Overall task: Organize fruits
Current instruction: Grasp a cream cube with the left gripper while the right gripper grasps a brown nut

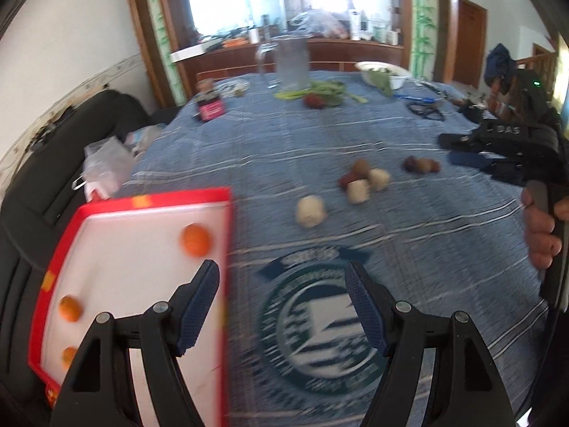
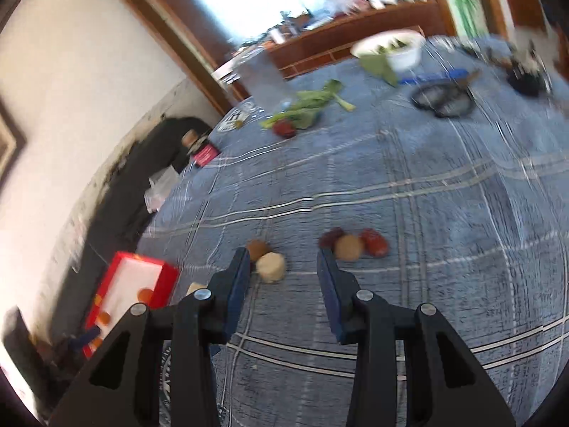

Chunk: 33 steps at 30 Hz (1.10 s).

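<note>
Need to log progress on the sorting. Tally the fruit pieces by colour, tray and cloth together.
Orange, in the red tray: 3
Pale cream, on the cloth: 3
Red or brown, on the cloth: about 5, blurred
Total: about 11

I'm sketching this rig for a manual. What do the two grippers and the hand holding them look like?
Both the left gripper and the right gripper have matte black angular arms with triangular cut-outs and silver round pivot pins. Their fingers carry dark blue textured pads. From the left wrist view, the right unit's black body bears white "DAS" lettering and a green light, held by a bare hand.
</note>
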Motion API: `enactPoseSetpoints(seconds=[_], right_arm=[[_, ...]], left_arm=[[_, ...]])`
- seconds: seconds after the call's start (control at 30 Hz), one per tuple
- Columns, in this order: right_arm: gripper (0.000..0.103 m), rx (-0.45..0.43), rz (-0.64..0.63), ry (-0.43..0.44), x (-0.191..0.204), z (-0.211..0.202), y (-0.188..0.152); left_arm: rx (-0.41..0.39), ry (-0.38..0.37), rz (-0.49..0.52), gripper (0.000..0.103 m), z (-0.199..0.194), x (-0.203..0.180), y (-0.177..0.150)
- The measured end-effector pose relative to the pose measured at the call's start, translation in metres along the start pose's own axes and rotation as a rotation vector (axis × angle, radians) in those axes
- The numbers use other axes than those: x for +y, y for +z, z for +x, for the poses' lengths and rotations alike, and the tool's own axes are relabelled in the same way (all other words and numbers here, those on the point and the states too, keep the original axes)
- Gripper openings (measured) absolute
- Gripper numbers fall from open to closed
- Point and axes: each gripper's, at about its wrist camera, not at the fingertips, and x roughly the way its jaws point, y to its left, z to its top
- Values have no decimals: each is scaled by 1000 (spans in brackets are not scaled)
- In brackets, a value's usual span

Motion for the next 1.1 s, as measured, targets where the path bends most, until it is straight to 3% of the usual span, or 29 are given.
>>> enactPoseSetpoints(seconds=[0.2,0.5,0.83,0.97,1.1], right_arm=[[41,37,51,39,-10,6,-1],[41,77,95,-41,-24,29,1],[41,45,106,-115,-30,42,2],[41,34,71,-125,-26,45,2],[30,36,48,-158,-24,47,3]], left_arm=[[-19,-30,32,73,22,-30,15],[2,-103,7,68,50,-42,27],[53,-111,-1,51,84,-51,43],[78,-123,-14,35,96,-50,46],[97,-131,-18,24,105,-52,43]])
